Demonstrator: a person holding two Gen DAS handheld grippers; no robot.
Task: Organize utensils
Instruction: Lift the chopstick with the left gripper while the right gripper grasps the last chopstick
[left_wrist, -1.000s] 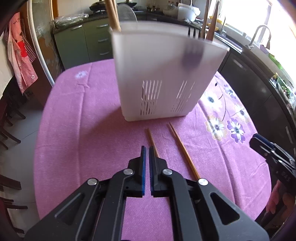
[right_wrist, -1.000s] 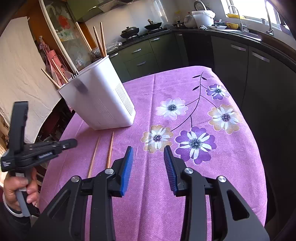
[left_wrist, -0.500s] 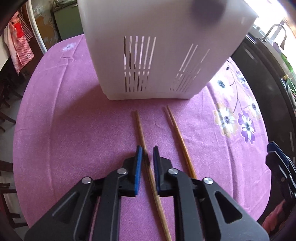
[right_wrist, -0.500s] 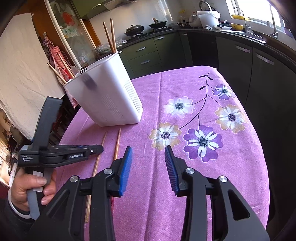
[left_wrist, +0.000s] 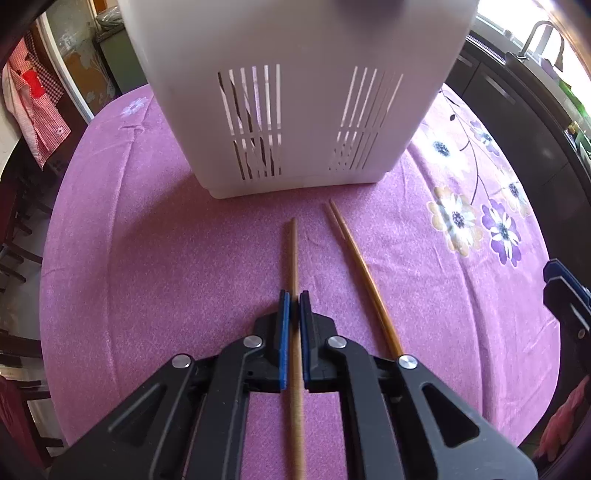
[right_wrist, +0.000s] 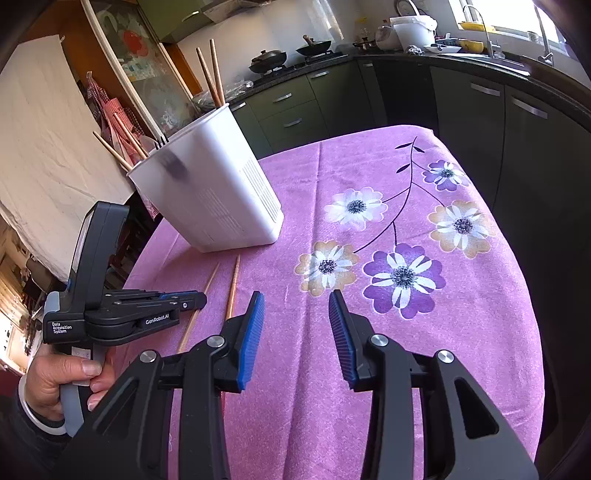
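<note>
A white slotted utensil holder (left_wrist: 295, 92) stands on the purple flowered tablecloth; in the right wrist view the holder (right_wrist: 214, 199) has several chopsticks and a fork in it. Two wooden chopsticks lie in front of it. My left gripper (left_wrist: 294, 295) straddles the left chopstick (left_wrist: 293, 254), jaws nearly closed around it, low over the cloth. The right chopstick (left_wrist: 362, 266) lies beside it, apart. My right gripper (right_wrist: 295, 299) is open and empty above the cloth, right of both chopsticks (right_wrist: 232, 291). The left gripper shows in the right wrist view (right_wrist: 192, 297).
The round table's edge (left_wrist: 55, 258) drops off to the left, with chairs there. Dark kitchen cabinets (right_wrist: 480, 110) and a counter with pots stand behind and to the right. The right gripper's tip (left_wrist: 565, 288) shows at the right edge.
My left gripper has moved forward and down over the left chopstick, and its jaws have narrowed around it. My right gripper has stayed open and shifted only slightly.
</note>
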